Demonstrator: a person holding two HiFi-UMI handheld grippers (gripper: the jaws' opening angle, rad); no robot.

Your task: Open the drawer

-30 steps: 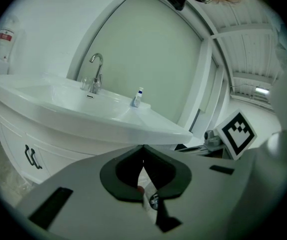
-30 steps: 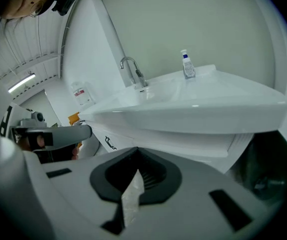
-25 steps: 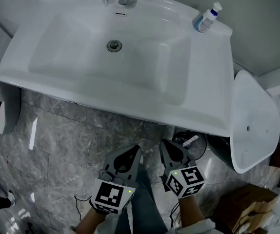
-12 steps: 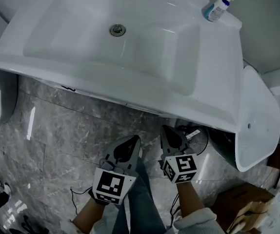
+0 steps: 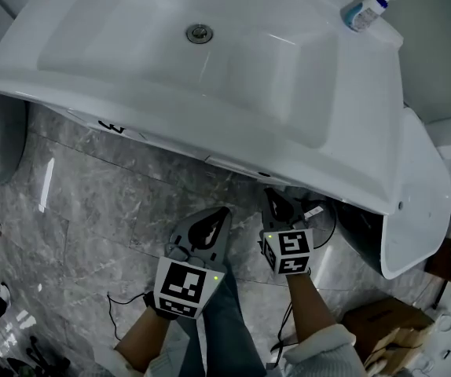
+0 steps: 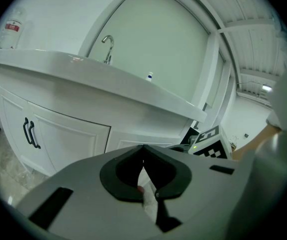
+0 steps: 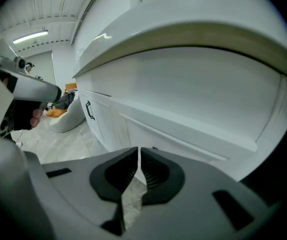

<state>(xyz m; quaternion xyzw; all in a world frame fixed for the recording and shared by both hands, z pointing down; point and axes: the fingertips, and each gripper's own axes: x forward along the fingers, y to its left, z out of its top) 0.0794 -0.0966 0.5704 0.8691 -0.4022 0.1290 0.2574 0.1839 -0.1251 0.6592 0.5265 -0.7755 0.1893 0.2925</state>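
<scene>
The white vanity stands under the basin [image 5: 210, 69]. Its panelled drawer front [image 7: 178, 141] lies just past my right gripper [image 7: 138, 150], and it shows again as the panel [image 6: 133, 138] beyond my left gripper [image 6: 143, 147]. I cannot make out a handle on it. Both grippers are shut and hold nothing. In the head view the left gripper [image 5: 222, 211] and the right gripper [image 5: 271, 198] sit side by side below the basin's front edge, pointing at the cabinet, which the basin hides from above.
Two cabinet doors with black handles [image 6: 29, 132] are left of the drawer. A soap bottle [image 5: 364, 9] stands on the basin's far right corner. A white ceramic piece [image 5: 418, 203] leans at the right, above a cardboard box [image 5: 390, 328]. Cables [image 5: 123, 305] trail over the marble floor [image 5: 92, 210].
Both grippers have sunk and now sit closer under the basin's front edge. The right gripper has rolled, so its marker cube faces differently. Both stayed shut.
</scene>
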